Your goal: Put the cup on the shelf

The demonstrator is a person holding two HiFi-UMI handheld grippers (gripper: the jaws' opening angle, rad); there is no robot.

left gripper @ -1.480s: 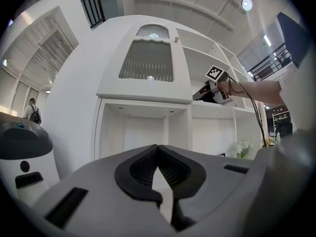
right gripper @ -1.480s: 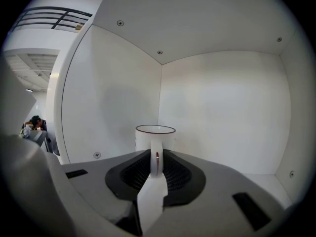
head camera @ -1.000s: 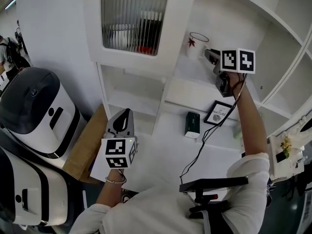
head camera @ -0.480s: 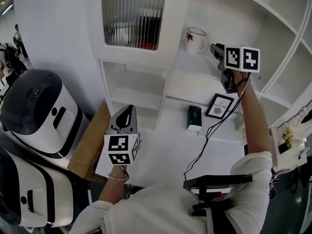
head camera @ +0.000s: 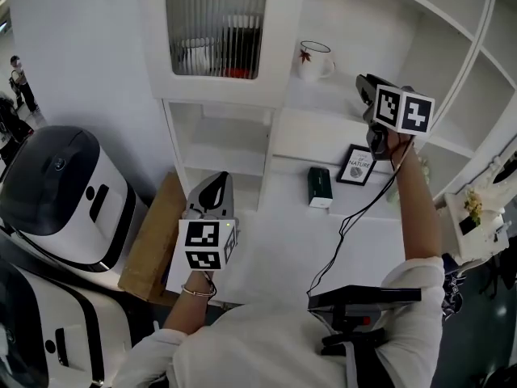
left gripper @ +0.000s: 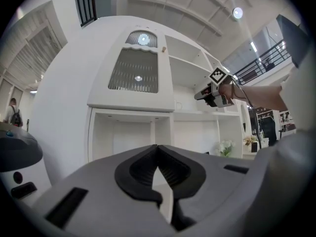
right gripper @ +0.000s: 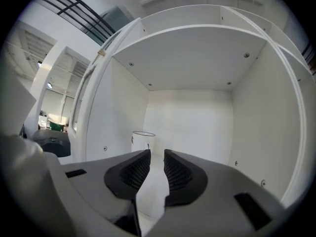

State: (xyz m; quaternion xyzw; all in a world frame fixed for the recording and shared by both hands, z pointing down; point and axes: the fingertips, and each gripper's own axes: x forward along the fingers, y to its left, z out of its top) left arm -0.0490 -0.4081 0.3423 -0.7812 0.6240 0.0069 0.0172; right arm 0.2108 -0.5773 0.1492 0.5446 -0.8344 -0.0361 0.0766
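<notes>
The white cup [head camera: 313, 59] with a red leaf print stands upright on the upper shelf [head camera: 323, 97] of the white cabinet. My right gripper [head camera: 362, 82] hovers to the cup's right, clear of it, jaws a little apart and empty. In the right gripper view the cup [right gripper: 143, 141] shows beyond the left finger, deep in the compartment, with the right gripper [right gripper: 157, 154] open. My left gripper [head camera: 212, 187] is held low in front of the lower shelves, shut with nothing in it; its tips meet in the left gripper view [left gripper: 158, 151].
A framed picture [head camera: 356, 166] and a dark green box [head camera: 320, 187] sit on the lower counter. A ribbed glass door [head camera: 216, 23] closes the cabinet's upper left. Two black-and-white appliances [head camera: 56, 184] stand at left beside a brown board [head camera: 149, 237]. Flowers [head camera: 472, 208] are at right.
My right gripper has drawn back from the cup toward the right; the cup stays on the shelf. The left gripper has barely shifted.
</notes>
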